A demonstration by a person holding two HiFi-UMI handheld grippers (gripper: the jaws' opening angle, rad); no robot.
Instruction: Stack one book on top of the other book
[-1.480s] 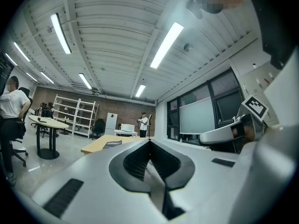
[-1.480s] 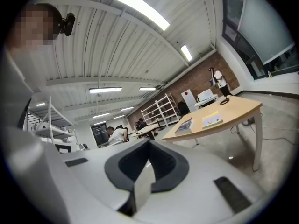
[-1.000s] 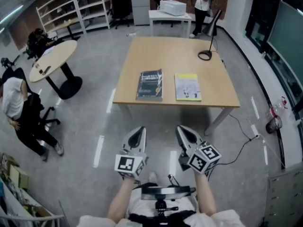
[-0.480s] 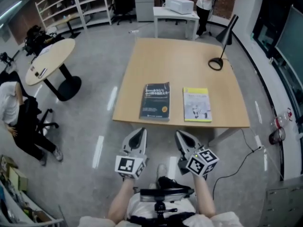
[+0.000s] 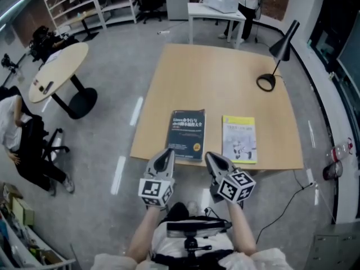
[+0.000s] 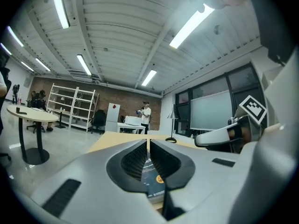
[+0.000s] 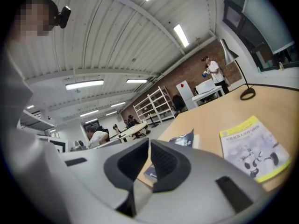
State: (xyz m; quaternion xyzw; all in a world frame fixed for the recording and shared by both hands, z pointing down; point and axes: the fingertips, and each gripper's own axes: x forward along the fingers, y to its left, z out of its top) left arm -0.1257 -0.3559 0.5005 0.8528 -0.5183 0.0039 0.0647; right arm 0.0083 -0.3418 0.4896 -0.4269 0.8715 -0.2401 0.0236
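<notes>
Notably, the left gripper (image 5: 166,152) and right gripper (image 5: 208,156) pointed roughly level at the worktop (image 5: 219,77) edge, fingers pressed together, empty. The dark book (image 5: 188,128) and yellow book (image 5: 239,138) lay apart.

Two books lie flat on a table (image 5: 225,77), near its front edge. The left book (image 5: 188,134) lies just beside the right book (image 5: 239,139), with a gap between them. A lamp (image 5: 266,82) stands near the table's far right corner. The left gripper (image 5: 165,153) and right gripper (image 5: 212,158) hang side by side at the front edge, the left one before the left book. A round table (image 5: 56,72) stands well off to the left, with shelves (image 5: 95,1) behind it. A small table (image 5: 216,13) stands beyond the far edge.
</notes>
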